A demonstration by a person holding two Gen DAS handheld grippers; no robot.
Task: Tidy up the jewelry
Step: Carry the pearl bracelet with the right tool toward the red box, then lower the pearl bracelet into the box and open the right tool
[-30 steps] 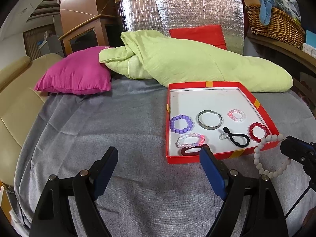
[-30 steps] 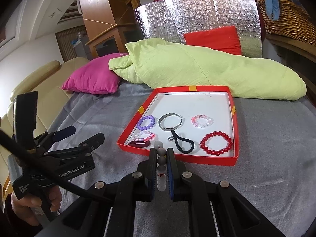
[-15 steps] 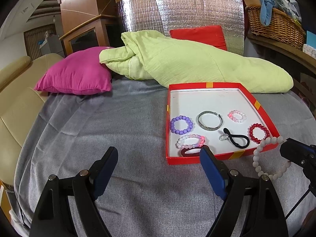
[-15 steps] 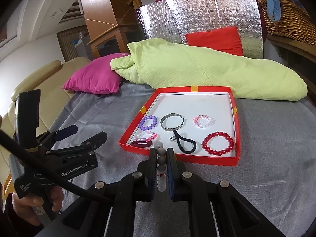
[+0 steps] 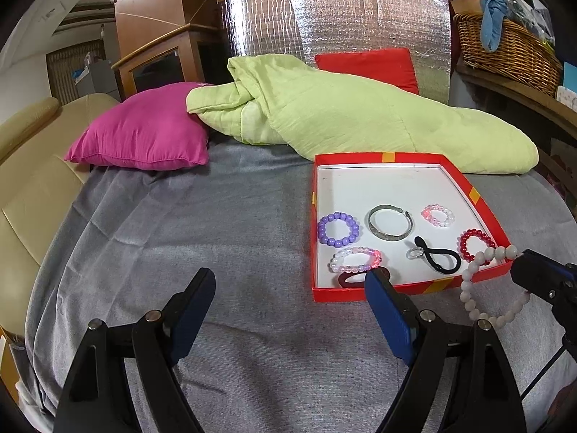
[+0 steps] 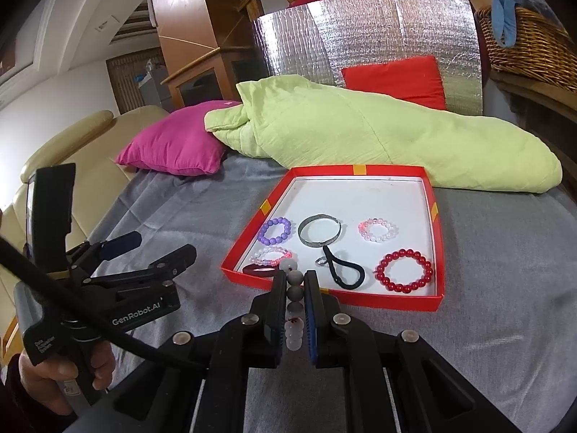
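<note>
A red tray with a white floor lies on the grey bedspread. In it are a purple bead bracelet, a silver bangle, a pink bead bracelet, a red bead bracelet, a black hair tie and others. My right gripper is shut on a white bead bracelet just before the tray's near edge. My left gripper stands open over the bedspread, left of the tray, holding nothing.
A lime quilt lies right behind the tray, with a magenta cushion at its left and a red cushion against a silver foil panel. A wicker basket stands at the back right. A cream sofa borders the left.
</note>
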